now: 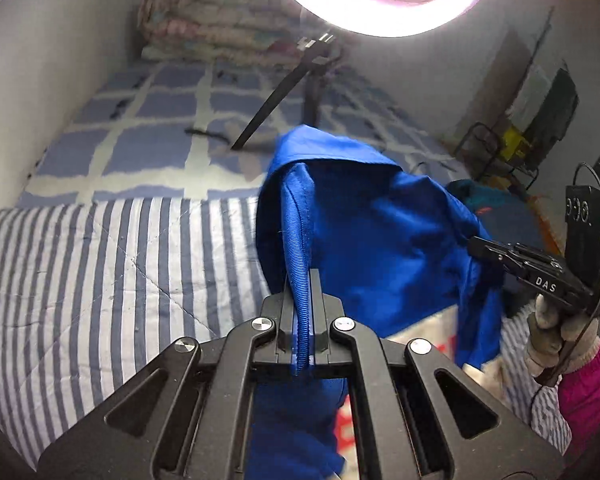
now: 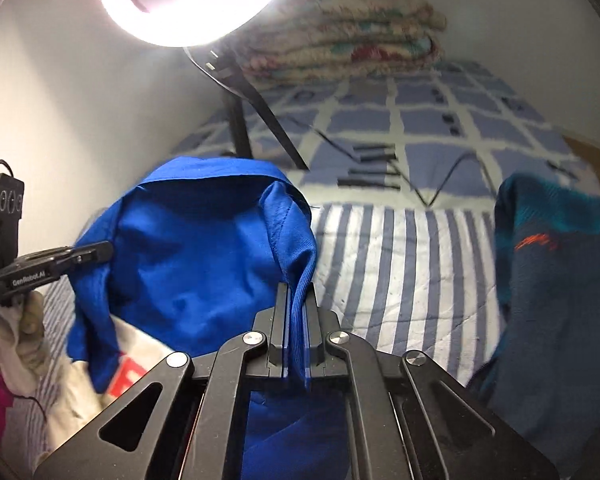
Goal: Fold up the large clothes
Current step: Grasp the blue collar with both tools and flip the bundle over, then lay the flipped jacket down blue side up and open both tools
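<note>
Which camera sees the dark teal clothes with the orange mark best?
The right wrist view. There the dark teal garment fills the right side, orange mark plain, beside the blue garment. In the left wrist view only a small piece of it peeks out behind the blue garment.

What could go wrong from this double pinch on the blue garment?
1. Both claws, left claw and right claw, pinch only the ribbed edge of the blue garment; it may slip.
2. The ring light stand stands just behind; lifted cloth could snag it.
</note>
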`<state>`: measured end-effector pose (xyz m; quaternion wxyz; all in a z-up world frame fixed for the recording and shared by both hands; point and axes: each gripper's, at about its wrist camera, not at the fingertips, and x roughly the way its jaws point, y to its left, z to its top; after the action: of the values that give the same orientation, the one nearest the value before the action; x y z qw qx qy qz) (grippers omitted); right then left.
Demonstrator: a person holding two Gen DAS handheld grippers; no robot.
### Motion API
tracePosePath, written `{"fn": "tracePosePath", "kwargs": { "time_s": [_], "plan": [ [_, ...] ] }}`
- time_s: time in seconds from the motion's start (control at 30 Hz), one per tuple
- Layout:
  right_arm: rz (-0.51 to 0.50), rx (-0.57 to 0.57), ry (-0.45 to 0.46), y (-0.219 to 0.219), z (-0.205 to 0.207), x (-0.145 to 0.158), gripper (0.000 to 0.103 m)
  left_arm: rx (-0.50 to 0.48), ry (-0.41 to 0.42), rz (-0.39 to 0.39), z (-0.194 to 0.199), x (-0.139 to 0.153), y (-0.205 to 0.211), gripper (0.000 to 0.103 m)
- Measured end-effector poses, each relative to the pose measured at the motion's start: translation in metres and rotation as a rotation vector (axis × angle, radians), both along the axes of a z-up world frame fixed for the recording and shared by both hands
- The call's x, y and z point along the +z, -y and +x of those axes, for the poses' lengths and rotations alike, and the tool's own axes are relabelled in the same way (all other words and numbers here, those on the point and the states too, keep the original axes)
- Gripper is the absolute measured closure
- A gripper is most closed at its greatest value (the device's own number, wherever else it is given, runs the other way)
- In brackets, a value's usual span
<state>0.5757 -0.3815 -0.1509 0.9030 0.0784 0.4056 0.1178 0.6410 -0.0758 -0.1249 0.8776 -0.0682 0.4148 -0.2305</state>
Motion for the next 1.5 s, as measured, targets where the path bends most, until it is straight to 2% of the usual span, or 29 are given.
{"fn": "tracePosePath", "kwargs": {
  "time_s": [0.17,0.3,0.4,0.53,0.67,0.83,0.97,1.07,1.17,1.27,1.33,1.37,1.4,1.43,1.47,1.5],
  "plan": [
    [0.018,0.002,0.055,-0.004,-0.039,0.039,0.100,-0.024,0.058,-0.037,-0.051,0.041,-0.007,0.103],
    [0.021,0.015,0.098,-0.011,-0.094,0.073,0.100,-0.054,0.094,-0.035,-0.109,0.072,-0.012,0.103],
    [0.007,0.022,0.097,-0.016,-0.141,0.091,0.100,-0.081,0.110,-0.023,-0.159,0.090,-0.015,0.103],
    [-0.006,0.043,0.095,-0.019,-0.206,0.104,0.100,-0.110,0.129,-0.003,-0.222,0.097,-0.019,0.103],
    [-0.041,0.057,0.082,-0.023,-0.263,0.097,0.100,-0.146,0.113,0.044,-0.278,0.085,-0.022,0.103],
    [-0.041,0.057,0.021,-0.033,-0.323,0.060,0.101,-0.158,0.062,0.113,-0.334,0.048,-0.025,0.103],
    [-0.078,0.053,-0.027,-0.044,-0.357,0.030,0.101,-0.132,-0.020,0.139,-0.360,0.009,-0.030,0.103],
    [-0.092,0.048,-0.055,-0.047,-0.374,0.017,0.102,-0.106,-0.045,0.173,-0.375,-0.011,-0.032,0.103],
    [-0.154,0.062,-0.064,-0.050,-0.386,0.011,0.102,-0.115,-0.074,0.208,-0.388,-0.019,-0.031,0.103],
    [-0.150,0.079,-0.083,-0.047,-0.399,0.014,0.102,-0.136,-0.090,0.218,-0.405,-0.013,-0.039,0.103],
    [-0.161,0.073,-0.078,-0.041,-0.409,0.022,0.100,-0.124,-0.110,0.170,-0.411,-0.005,-0.052,0.102],
    [-0.139,0.060,-0.084,-0.035,-0.413,0.026,0.098,-0.109,-0.127,0.117,-0.410,0.001,-0.063,0.099],
    [-0.086,0.049,-0.086,-0.029,-0.419,0.030,0.097,-0.089,-0.136,0.062,-0.409,0.007,-0.073,0.090],
    [-0.030,0.045,-0.087,-0.026,-0.426,0.031,0.092,-0.059,-0.145,0.005,-0.405,0.013,-0.084,0.069],
    [0.032,0.038,-0.088,-0.020,-0.427,0.033,0.087,-0.031,-0.151,-0.039,-0.403,0.016,-0.092,0.055],
    [0.089,0.027,-0.085,-0.014,-0.425,0.034,0.072,0.009,-0.165,-0.107,-0.396,0.019,-0.102,0.036]
  ]
}}
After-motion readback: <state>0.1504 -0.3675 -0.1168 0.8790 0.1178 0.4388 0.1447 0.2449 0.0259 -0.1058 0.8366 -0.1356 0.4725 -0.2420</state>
